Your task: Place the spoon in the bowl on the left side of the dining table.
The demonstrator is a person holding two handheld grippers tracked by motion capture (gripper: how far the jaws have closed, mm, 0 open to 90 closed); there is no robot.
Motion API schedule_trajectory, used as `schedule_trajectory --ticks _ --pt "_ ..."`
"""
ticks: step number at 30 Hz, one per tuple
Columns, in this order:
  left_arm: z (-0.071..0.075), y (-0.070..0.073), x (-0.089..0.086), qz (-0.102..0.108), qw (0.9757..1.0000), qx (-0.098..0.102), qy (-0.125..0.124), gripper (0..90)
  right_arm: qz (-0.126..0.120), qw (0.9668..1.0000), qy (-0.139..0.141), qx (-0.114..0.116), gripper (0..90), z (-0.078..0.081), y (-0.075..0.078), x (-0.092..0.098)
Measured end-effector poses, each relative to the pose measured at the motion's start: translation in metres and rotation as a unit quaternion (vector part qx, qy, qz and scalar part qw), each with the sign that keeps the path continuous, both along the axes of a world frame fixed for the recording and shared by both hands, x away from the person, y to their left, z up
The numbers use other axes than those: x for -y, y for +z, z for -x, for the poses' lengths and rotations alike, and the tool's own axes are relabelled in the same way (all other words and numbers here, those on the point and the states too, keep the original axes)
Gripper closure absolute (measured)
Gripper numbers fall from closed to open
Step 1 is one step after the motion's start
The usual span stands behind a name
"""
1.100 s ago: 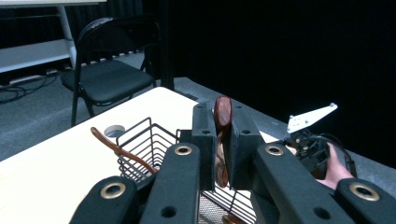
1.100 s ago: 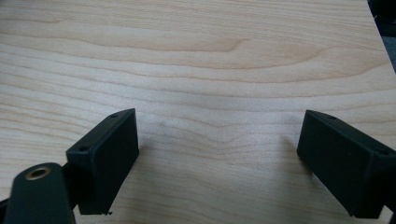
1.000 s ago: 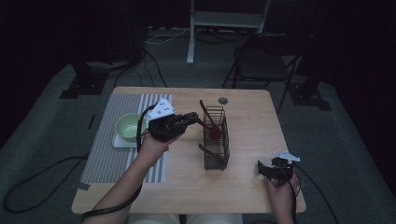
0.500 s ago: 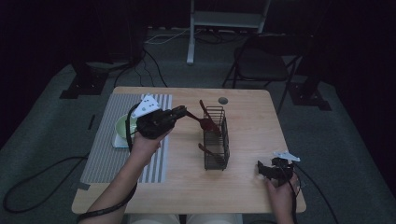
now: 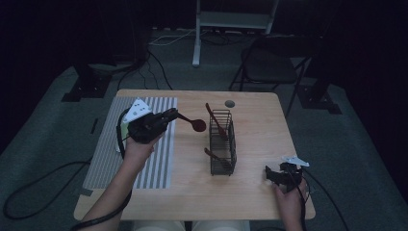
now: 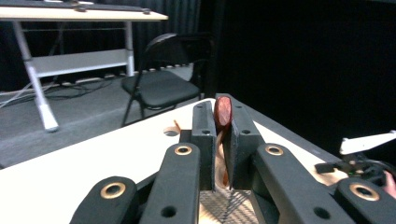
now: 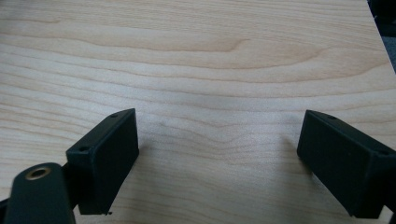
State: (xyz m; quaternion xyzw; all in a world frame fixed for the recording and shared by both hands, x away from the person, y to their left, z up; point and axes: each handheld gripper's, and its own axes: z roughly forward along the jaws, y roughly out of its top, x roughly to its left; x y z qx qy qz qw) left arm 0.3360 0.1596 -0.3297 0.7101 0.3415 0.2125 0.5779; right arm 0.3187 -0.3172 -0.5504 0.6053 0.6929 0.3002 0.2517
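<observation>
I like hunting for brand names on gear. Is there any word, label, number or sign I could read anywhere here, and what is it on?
None: no word, number or brand can be read in any view.
White plate on the left tongs: only dark dots, no letters.
Spoon, wire basket, striped mat, table: no print.
Right tongs: plain black, unmarked.

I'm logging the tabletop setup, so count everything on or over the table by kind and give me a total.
Reddish-brown wooden spoons: 3 (one held, two in the rack)
Black wire racks: 1
Grey-and-white striped mats: 1
Hand-held grippers: 2 (left hand-held gripper, right hand-held gripper)
Total: 7
</observation>
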Motion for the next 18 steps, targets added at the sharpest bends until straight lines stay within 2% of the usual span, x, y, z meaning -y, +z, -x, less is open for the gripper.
schedule_trajectory --ticks 7,15,17,18 --pt "-0.001 -0.005 -0.016 -0.002 0.9997 -0.004 0.022 83.6 0.000 1.0000 0.000 0.000 11.9 0.000 0.000 0.000" --pt "0.000 -0.017 -0.038 0.002 0.9983 -0.013 0.057 83.7 0.000 1.0000 0.000 0.000 11.9 0.000 0.000 0.000" --pt "0.000 -0.019 -0.041 0.003 0.9983 -0.017 0.056 83.7 0.000 1.0000 0.000 0.000 11.9 0.000 0.000 0.000" --pt "0.000 -0.022 -0.046 0.002 0.9976 -0.018 0.067 83.7 0.000 1.0000 0.000 0.000 11.9 0.000 0.000 0.000"
